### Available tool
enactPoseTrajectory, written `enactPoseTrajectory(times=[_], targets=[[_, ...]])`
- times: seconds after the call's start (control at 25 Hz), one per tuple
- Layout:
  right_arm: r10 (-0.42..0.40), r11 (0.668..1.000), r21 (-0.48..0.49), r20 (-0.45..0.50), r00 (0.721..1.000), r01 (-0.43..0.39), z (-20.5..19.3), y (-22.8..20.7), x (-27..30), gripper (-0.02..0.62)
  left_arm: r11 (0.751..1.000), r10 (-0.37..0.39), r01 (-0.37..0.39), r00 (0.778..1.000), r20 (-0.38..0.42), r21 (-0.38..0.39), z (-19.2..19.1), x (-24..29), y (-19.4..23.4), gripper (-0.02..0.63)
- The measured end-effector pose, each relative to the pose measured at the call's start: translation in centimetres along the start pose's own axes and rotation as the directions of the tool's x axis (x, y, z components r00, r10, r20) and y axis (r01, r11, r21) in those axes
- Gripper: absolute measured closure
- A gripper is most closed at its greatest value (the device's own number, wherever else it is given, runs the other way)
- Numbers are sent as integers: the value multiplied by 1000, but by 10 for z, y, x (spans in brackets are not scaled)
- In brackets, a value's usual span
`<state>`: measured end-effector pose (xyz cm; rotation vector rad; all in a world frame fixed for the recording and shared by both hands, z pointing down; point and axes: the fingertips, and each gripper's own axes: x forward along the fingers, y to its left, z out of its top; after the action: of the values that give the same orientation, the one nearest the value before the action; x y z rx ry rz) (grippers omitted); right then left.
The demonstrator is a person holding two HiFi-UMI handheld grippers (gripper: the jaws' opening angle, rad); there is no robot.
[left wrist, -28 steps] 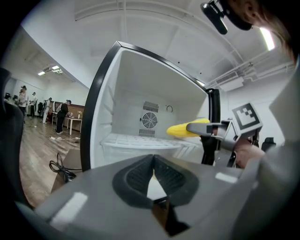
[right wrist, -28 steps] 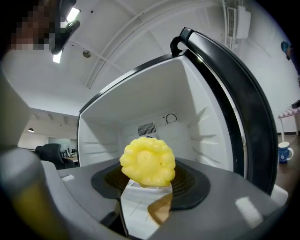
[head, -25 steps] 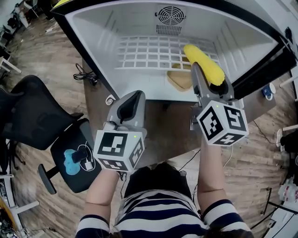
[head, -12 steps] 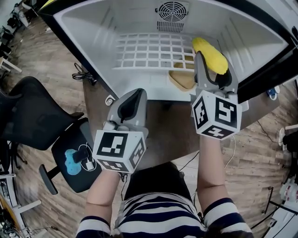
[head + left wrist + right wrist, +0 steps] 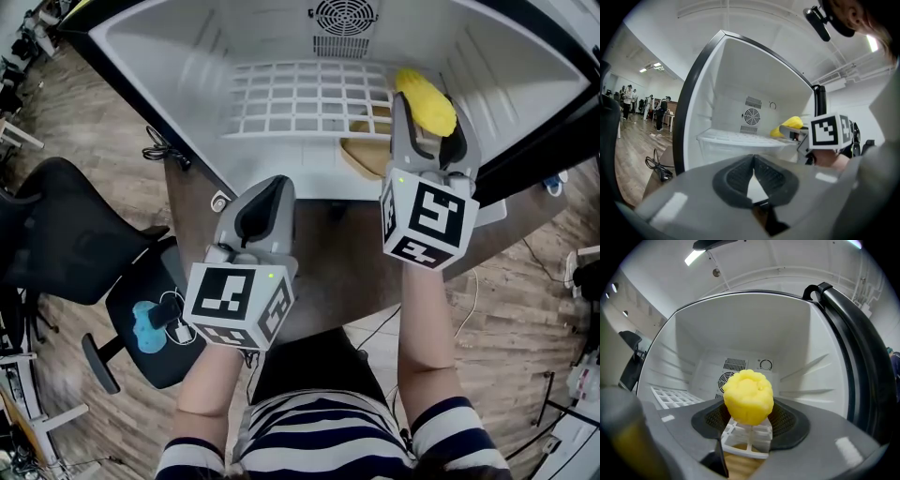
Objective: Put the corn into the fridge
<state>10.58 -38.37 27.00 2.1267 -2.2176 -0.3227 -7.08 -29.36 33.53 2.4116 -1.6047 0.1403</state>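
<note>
Corn (image 5: 425, 101): a yellow cob at the upper right of the head view, inside the open fridge (image 5: 187, 56) and above the right front part of the white wire shelf (image 5: 300, 103). I cannot tell whether it touches the shelf yet.
Right gripper (image 5: 427, 119): clamped on the corn near its back end, one jaw on each side. The cob points along the jaws toward the back wall, so it likely goes in lengthwise and can lie along the shelf.
Left gripper (image 5: 263, 208): jaws closed together on nothing. It is held low at the centre left of the head view, over the bench (image 5: 347, 262) and outside the fridge, probably parked there to leave the opening free.
Fridge: it stands on the bench with its front open toward the person. A fan grille (image 5: 339, 14) is at the top centre of the back wall.
Shelf: bare grid in the upper middle, with plenty of room left of the corn. A tan, wooden-looking piece (image 5: 366, 155) lies below its right front edge.
Step in hand: carrying the corn in, close to setting it down.
Next move: judged from here, lower the cob until the grid bears it, then part the jaws and draw straight back.
Risk: the cob is round and may roll on the wire toward the front edge if let go while tilted.
</note>
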Motion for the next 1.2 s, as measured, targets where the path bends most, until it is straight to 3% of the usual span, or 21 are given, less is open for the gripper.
enactPoseTrajectory(times=[0.24, 0.56, 1.2], targets=[[-8, 999, -35, -21, 1000, 7, -7, -2, 1, 347, 1000, 6, -6, 1000, -14, 16, -3, 1, -2, 606], [20, 997, -73, -119, 993, -29, -16, 3, 1, 347, 1000, -6, 6, 1000, -5, -7, -3, 2, -3, 606], [34, 988, -135, -317, 948, -80, -34, 5, -4, 342, 1000, -7, 7, 1000, -12, 9, 0, -1, -6, 606]])
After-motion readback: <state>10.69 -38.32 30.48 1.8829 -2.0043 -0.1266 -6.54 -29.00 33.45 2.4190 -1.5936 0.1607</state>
